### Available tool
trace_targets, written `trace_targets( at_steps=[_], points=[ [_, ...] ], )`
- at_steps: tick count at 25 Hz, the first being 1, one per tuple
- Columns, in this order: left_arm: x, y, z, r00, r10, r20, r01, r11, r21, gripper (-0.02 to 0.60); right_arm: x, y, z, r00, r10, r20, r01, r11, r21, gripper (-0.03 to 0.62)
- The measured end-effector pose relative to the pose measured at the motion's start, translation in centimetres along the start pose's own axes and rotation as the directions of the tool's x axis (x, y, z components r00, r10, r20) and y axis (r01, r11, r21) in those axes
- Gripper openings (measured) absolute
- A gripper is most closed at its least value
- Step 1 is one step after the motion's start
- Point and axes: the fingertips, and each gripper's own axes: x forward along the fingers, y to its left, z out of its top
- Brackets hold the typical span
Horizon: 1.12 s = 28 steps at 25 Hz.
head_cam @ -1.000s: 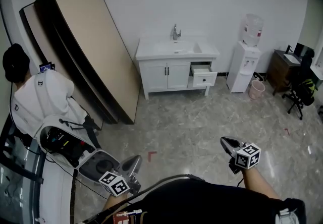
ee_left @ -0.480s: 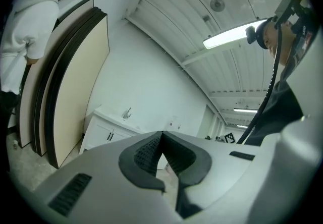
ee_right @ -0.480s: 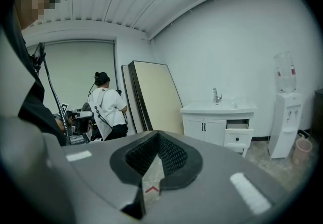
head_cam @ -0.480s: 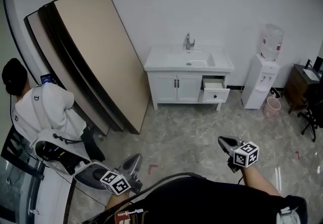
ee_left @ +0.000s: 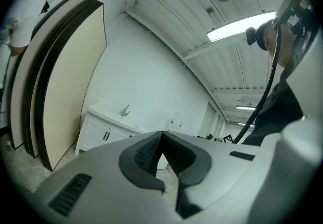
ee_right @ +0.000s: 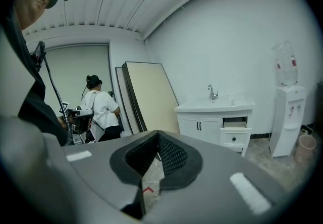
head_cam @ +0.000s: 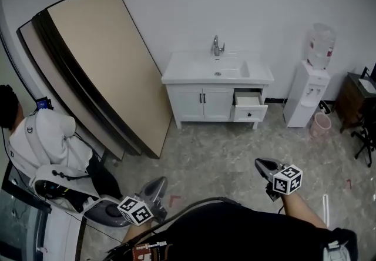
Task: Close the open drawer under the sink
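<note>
Drawer [head_cam: 249, 107]: pulled out at the sink cabinet's [head_cam: 200, 104] right end, well ahead across the floor.
Right gripper [head_cam: 262, 164]: nearer; jaws together, empty.
Left gripper [head_cam: 157, 184]: closed, empty, farther left.

The vanity cabinet [head_cam: 202, 104] is white with 2 dark door handles. Its open drawer [head_cam: 249, 113] is white too, with 1 black knob. The faucet [head_cam: 217, 46] is silvery. The floor [head_cam: 223, 157] is grey with a marbled pattern and carries a small red mark [head_cam: 175, 200]. The leaning panels [head_cam: 100, 60] have beige faces and black edges. The water dispenser [head_cam: 306, 98] is white, with a red label on its pale bottle, and the waste bin [head_cam: 321, 125] is pale pink. The left tool [head_cam: 158, 184] and right tool [head_cam: 261, 164] are grey with black textured pads. Each bears a cube of black-and-white square markers. The person [head_cam: 44, 136] wears a white top.
</note>
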Motion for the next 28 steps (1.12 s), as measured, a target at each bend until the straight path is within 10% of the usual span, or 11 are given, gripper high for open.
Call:
trace_targets(
  at_steps=[15, 28],
  points=[
    [11.3, 15.1, 8.6, 0.979, -0.200, -0.041, 0.199, 0.980, -0.018, -0.002, 12.2, -4.0, 7.0, 0.977, -0.207, 0.046, 0.206, 0.978, 0.036, 0.002],
    [17.6, 28.6, 13.2, 0.971, -0.221, -0.093, 0.215, 0.974, -0.075, -0.002, 25.8, -6.0, 9.8, 0.972, -0.235, -0.015, 0.236, 0.969, 0.072, 0.002]
  ],
)
